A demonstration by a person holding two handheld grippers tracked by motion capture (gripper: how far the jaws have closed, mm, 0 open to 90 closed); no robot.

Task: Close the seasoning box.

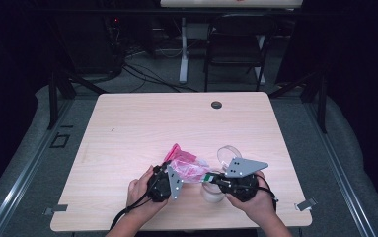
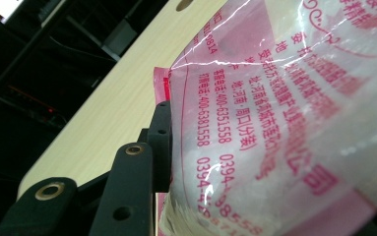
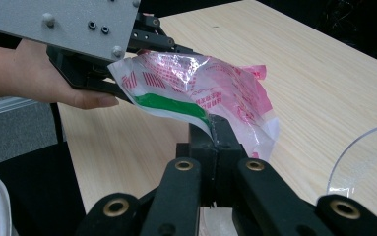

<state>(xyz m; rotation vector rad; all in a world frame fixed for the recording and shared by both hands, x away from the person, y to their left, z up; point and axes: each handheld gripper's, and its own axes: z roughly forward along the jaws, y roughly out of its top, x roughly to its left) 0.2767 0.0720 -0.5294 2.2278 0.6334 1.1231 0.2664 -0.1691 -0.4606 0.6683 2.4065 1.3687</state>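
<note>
A clear plastic bag (image 1: 186,165) with pink print and a green strip hangs just above the table's near middle, held between both grippers. My left gripper (image 1: 177,172) has its jaws closed around the bag's left side. In the left gripper view one black finger (image 2: 160,147) presses against the bag (image 2: 284,123), which hides the other finger. My right gripper (image 3: 218,135) is shut on the bag's (image 3: 201,88) lower edge, beside the green strip. Across from it the left gripper (image 3: 132,66) shows under its grey plate, in a hand. The high view has the right gripper (image 1: 211,178) at the bag's right end.
A clear round dish (image 1: 228,153) lies on the wooden table (image 1: 176,123) just past the right gripper; its rim (image 3: 368,162) appears in the right gripper view. A white cup-like thing (image 1: 212,193) sits below the bag. A grommet hole (image 1: 216,104) marks the far edge. A chair (image 1: 236,44) stands behind.
</note>
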